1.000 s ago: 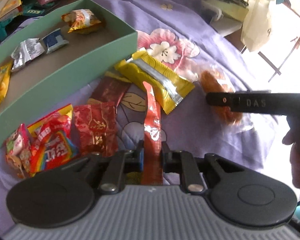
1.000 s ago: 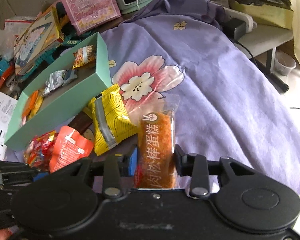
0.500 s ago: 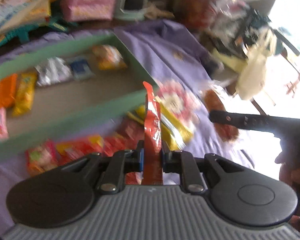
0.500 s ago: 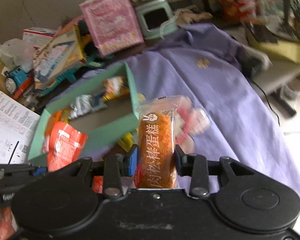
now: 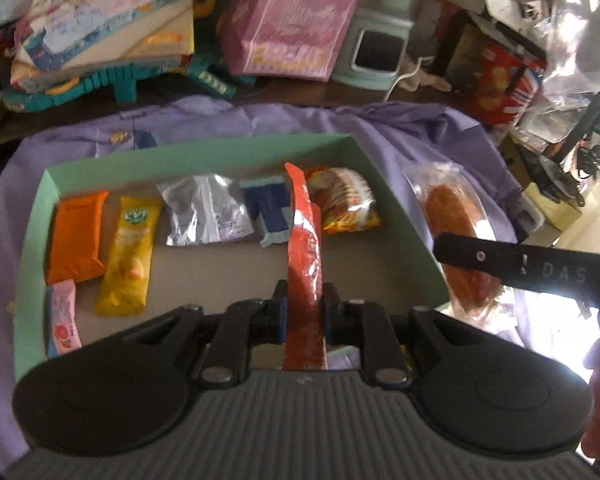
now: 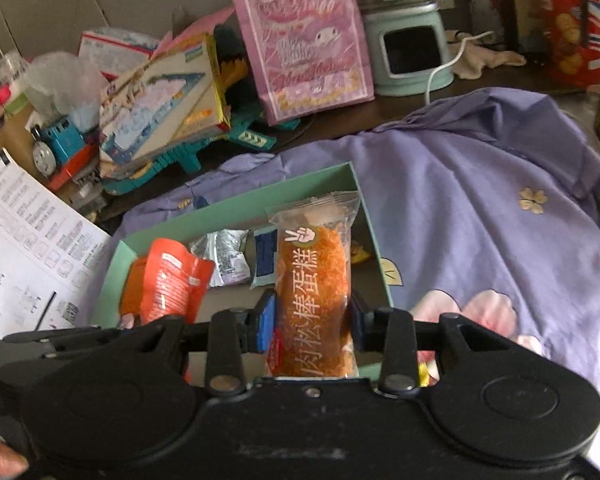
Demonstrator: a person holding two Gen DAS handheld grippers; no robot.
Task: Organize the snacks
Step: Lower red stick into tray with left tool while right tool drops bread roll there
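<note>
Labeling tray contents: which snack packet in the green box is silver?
The crinkled silver foil packet, in the back row between the yellow packet and the dark blue packet; no other snack in the green box is metallic grey.

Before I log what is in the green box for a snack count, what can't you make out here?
- Red foil packet, left wrist view: its lower end hidden by the left gripper.
- Green cardboard box: near wall hidden by that gripper.
- Pink sachet: print blurred.
- Clear-wrapped orange cake, right wrist view: bottom hidden by the right gripper.
</note>
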